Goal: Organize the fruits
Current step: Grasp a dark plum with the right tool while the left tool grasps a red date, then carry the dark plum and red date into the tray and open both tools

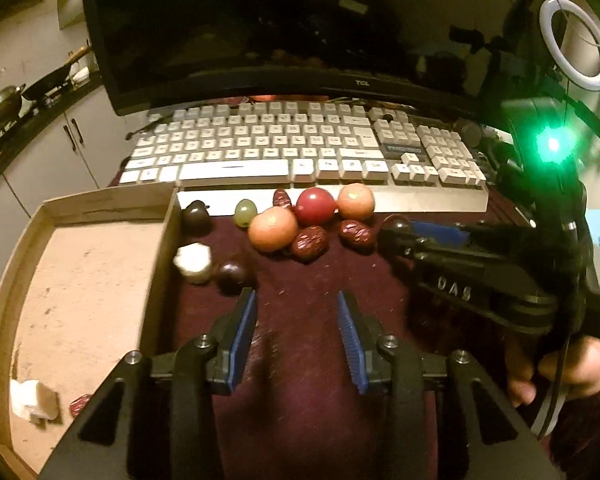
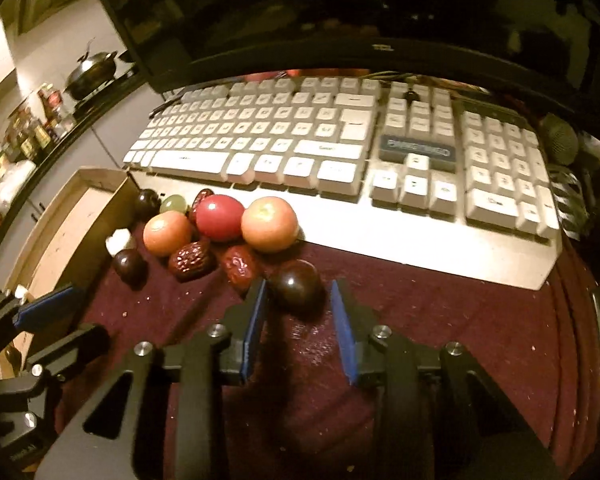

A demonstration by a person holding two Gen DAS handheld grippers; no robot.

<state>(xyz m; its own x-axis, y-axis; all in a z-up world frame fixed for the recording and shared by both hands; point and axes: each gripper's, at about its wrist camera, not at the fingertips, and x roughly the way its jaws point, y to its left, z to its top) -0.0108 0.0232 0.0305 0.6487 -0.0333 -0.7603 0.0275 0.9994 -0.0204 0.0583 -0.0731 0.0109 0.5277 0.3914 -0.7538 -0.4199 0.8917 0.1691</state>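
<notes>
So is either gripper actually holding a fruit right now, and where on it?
Neither. The left gripper is open over bare cloth; the right gripper is open, its fingers flanking the dark plum without closing on it.

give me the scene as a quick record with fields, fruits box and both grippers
surface: dark red cloth in front of a white keyboard
box: open cardboard box at left, holding a white piece
loose fruit: red fruit, two orange fruits, green grape, dried dates
left gripper: open, nothing between the fingers
right gripper: open, fingers either side of a dark plum
</notes>
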